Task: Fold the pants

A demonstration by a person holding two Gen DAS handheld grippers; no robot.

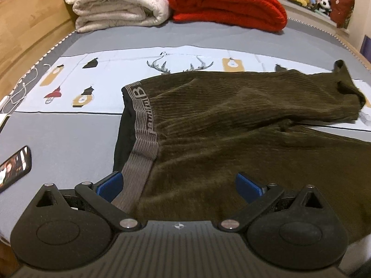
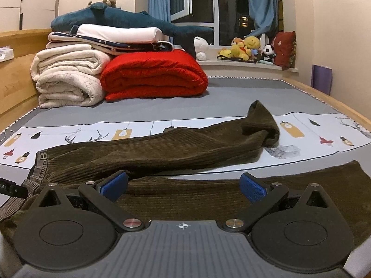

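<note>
Pants [image 1: 231, 120]: lying spread on the bed [image 1: 69, 139], olive corduroy, filling the middle of the left wrist view out to 3 o'clock; not yet folded.
Waistband [image 1: 139, 120]: grey elastic strip running from 10 o'clock of the garment down to the left claw; this end is lying nearest that claw, which I judge is why the claw is working there.
Far leg [image 2: 185, 148]: lying across the printed cloth [image 2: 324, 134] toward 2 o'clock, its cuff [image 2: 262, 120] sticking up rumpled rather than flat.
Near leg [image 2: 301, 185]: lying flat toward 3 o'clock in the right wrist view, apart from the far leg; the two legs are splaying in a V, so they are not yet stacked.
Left claw [image 1: 179, 185]: jaws standing wide apart, gripping nothing; hovering over the waistband corner, left pad just beside the grey strip. Contact with the fabric cannot be told.
Right claw [image 2: 184, 185]: jaws likewise spread, empty; poised low over the near leg at about mid-length.
Judgement: both claws appear to be lining up for a pinch on the near edge, likely to carry the near leg over the far one.
Risk: thick corduroy may be bunching at the crotch; the upturned cuff may be needing smoothing.
Surroundings: red blanket [image 2: 153, 76] and white blanket [image 2: 67, 81] sitting at 12 o'clock, well apart from the work; phone [image 1: 14, 166] lying at 9 o'clock.
</note>
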